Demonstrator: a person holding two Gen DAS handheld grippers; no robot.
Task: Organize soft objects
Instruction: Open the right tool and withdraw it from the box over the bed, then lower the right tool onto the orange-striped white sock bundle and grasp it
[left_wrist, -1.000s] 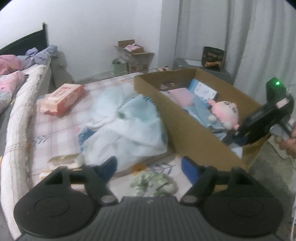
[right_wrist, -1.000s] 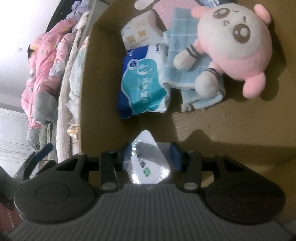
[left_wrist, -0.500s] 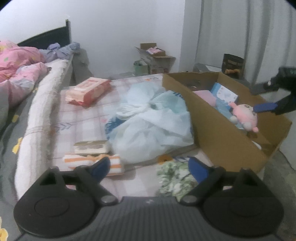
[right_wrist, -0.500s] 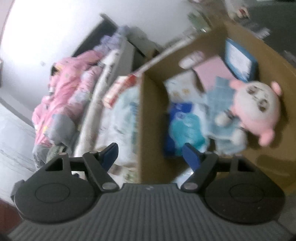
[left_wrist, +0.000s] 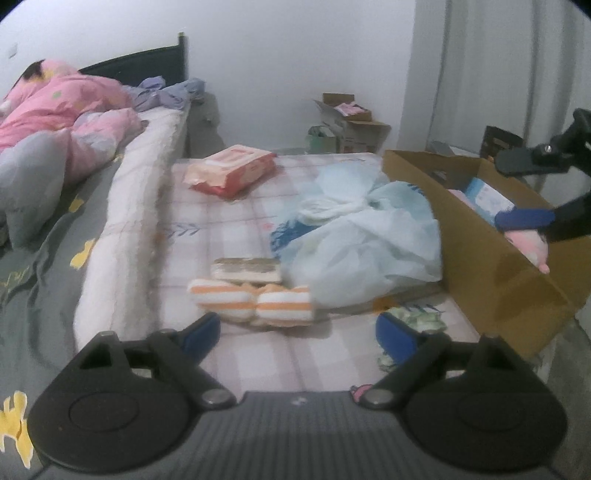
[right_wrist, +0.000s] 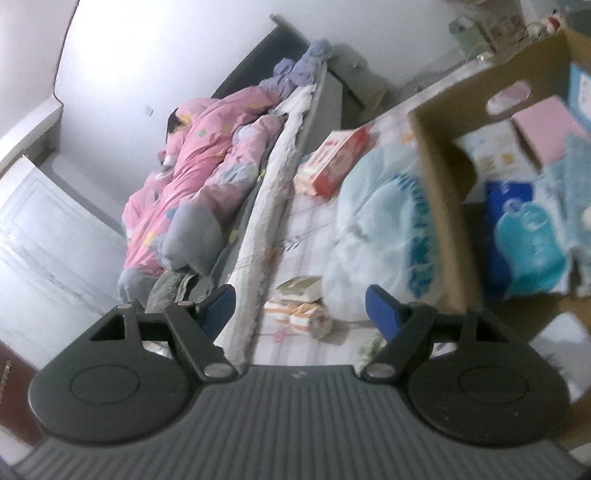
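Checked bedding covers the mattress (left_wrist: 229, 229) where I'm working, with a cardboard box (left_wrist: 491, 266) pushed against its right side. My left gripper (left_wrist: 297, 332) hangs with its jaws spread wide and nothing between them, pointing down at the orange-striped rolled towels (left_wrist: 255, 301), which lie on the sheet just in front of a flat wrapped pack (left_wrist: 246, 268) and touching a big pale blue plastic bag (left_wrist: 365, 236). My right gripper (right_wrist: 301, 310) is also spread and empty, up beside the near end of the box, where a pink plush toy (left_wrist: 530, 249), a blue tissue pack (right_wrist: 524, 251) and a pink box (right_wrist: 546, 133) already lie. A red wipes pack (left_wrist: 232, 171) sits well apart, farther up the bed, and a green-patterned cloth (left_wrist: 417, 321) lies beside my right finger in the left view. My worry is the towels: they are two loose rolls side by side, so a pinch on one could drag the other off or unroll it. The bag's slack edge could also get caught in the jaws.
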